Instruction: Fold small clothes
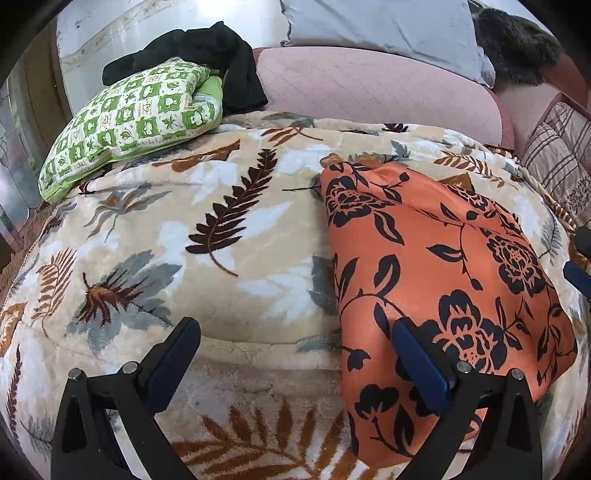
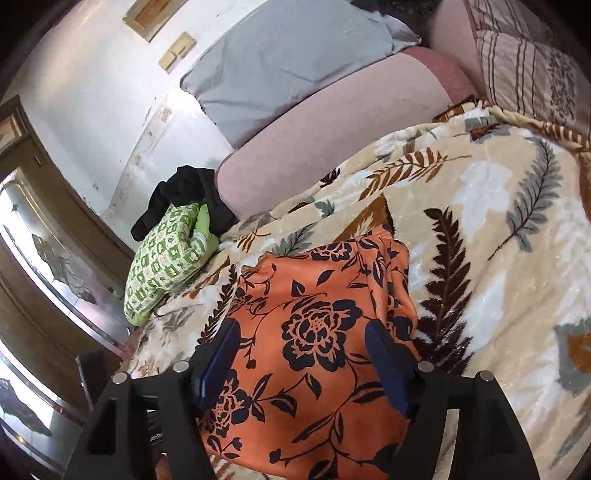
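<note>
An orange cloth with a black flower print lies folded into a rough rectangle on a beige leaf-patterned blanket. My left gripper is open over the cloth's left edge, its right finger above the cloth, its left finger over bare blanket. In the right wrist view the same cloth fills the lower middle. My right gripper is open and empty, with both fingers spread above the cloth. A tip of the right gripper shows at the left wrist view's right edge.
A green-and-white checked folded cloth and a black garment lie at the blanket's far left. A pink bolster and a grey pillow lie behind. Striped cushions sit at the right. A wooden door with glass is to the left.
</note>
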